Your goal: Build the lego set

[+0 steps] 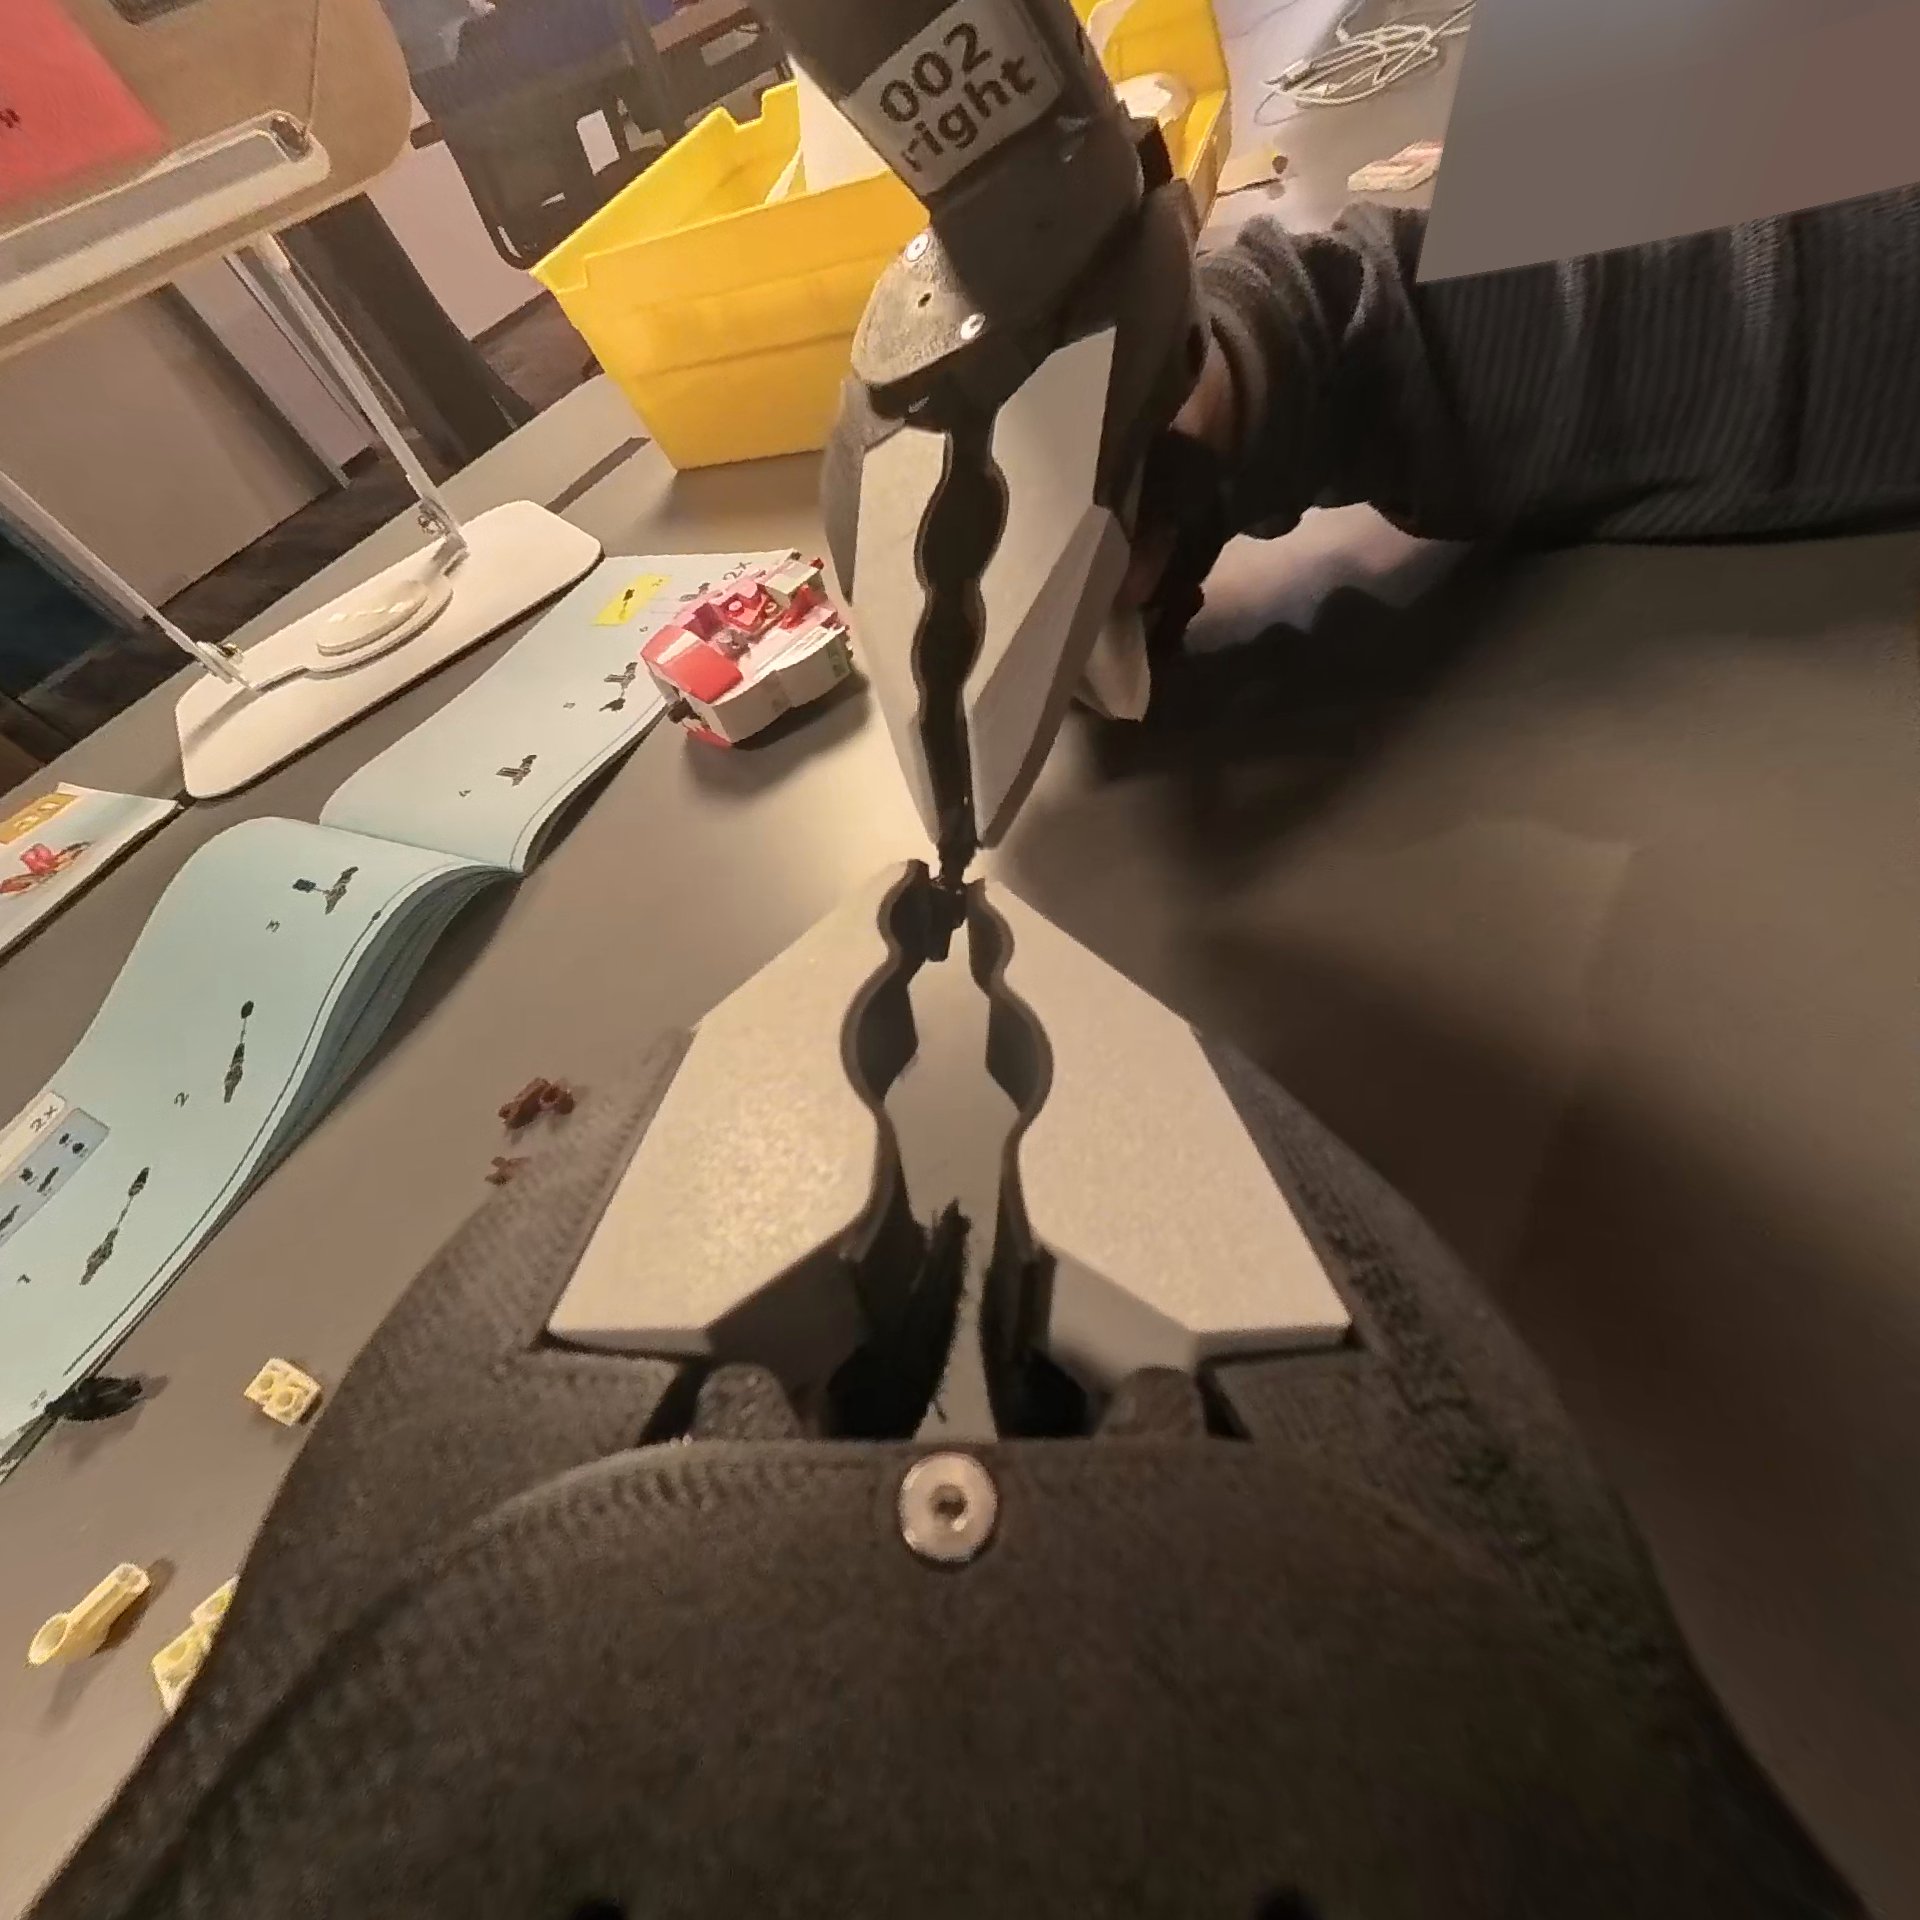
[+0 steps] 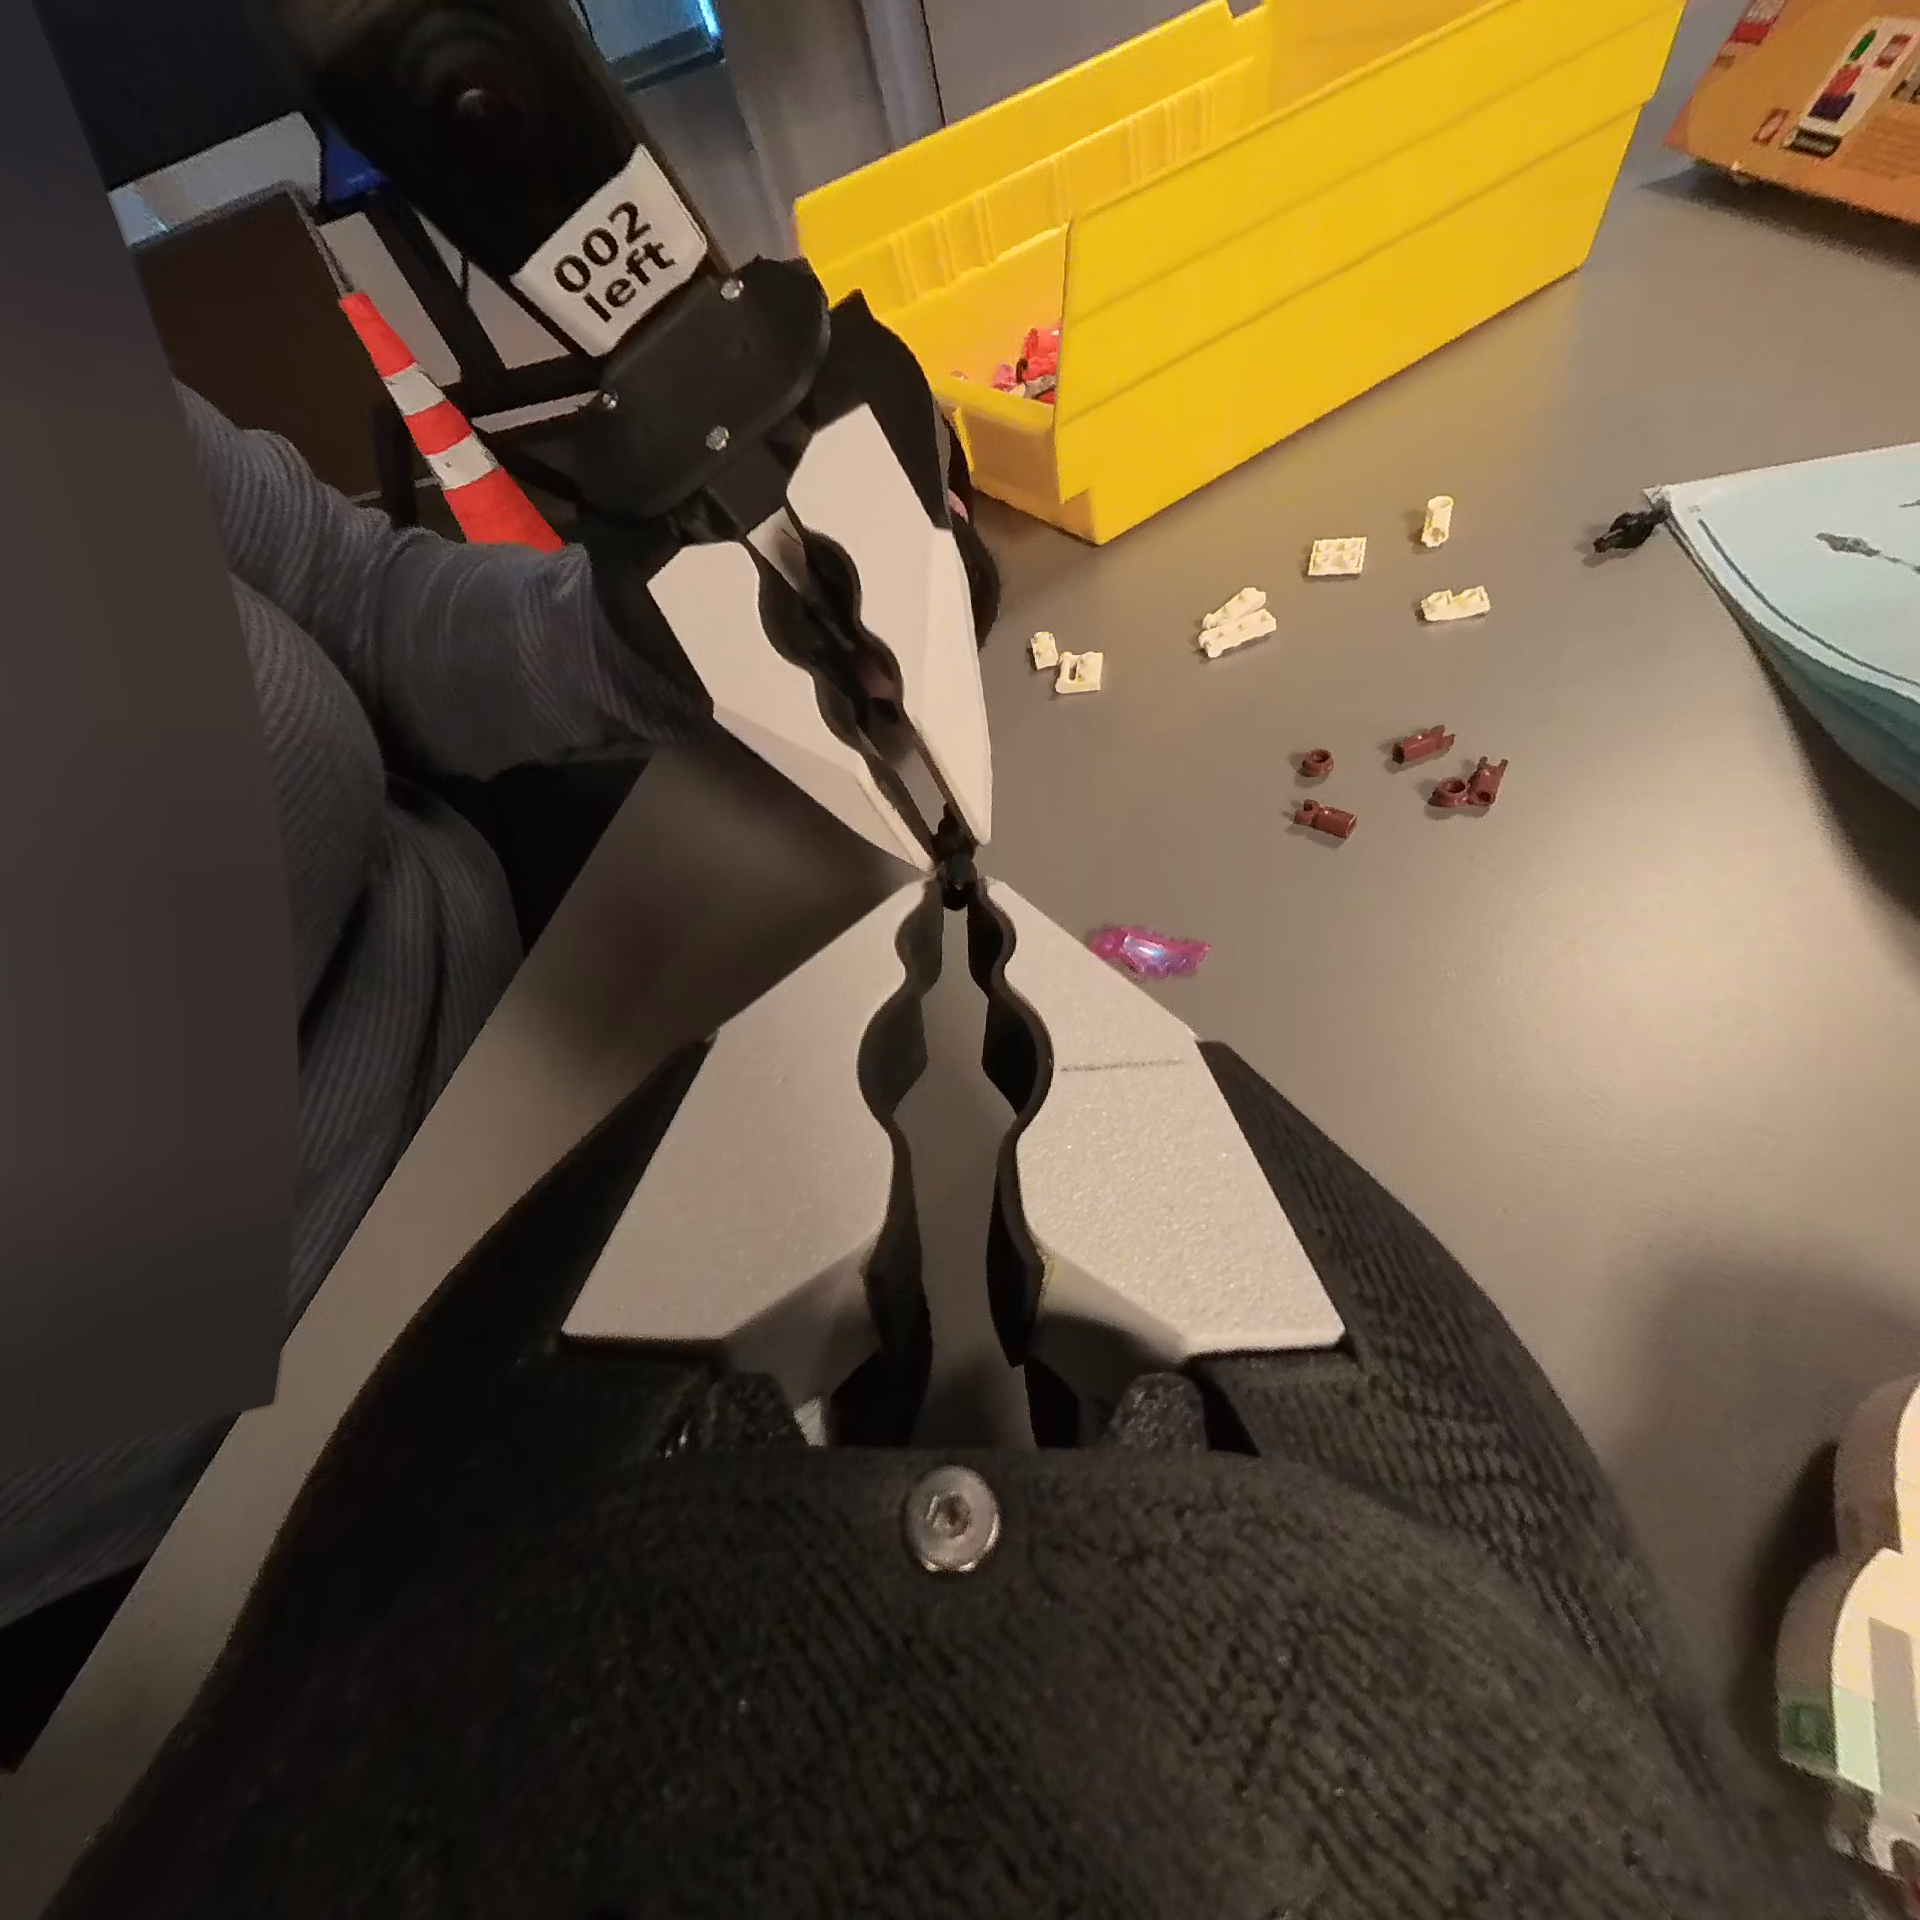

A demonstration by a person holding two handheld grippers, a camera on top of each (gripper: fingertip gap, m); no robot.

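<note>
Pink piece (image 2: 1150,951), right view only

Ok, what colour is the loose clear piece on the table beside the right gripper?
Translucent pink piece, clearest in the right wrist view.

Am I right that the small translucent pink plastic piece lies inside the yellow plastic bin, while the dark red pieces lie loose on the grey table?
Not quite: the small translucent pink plastic piece lies on the grey table, outside the yellow plastic bin, as the right wrist view shows. The dark red pieces do lie loose on the table.
</note>
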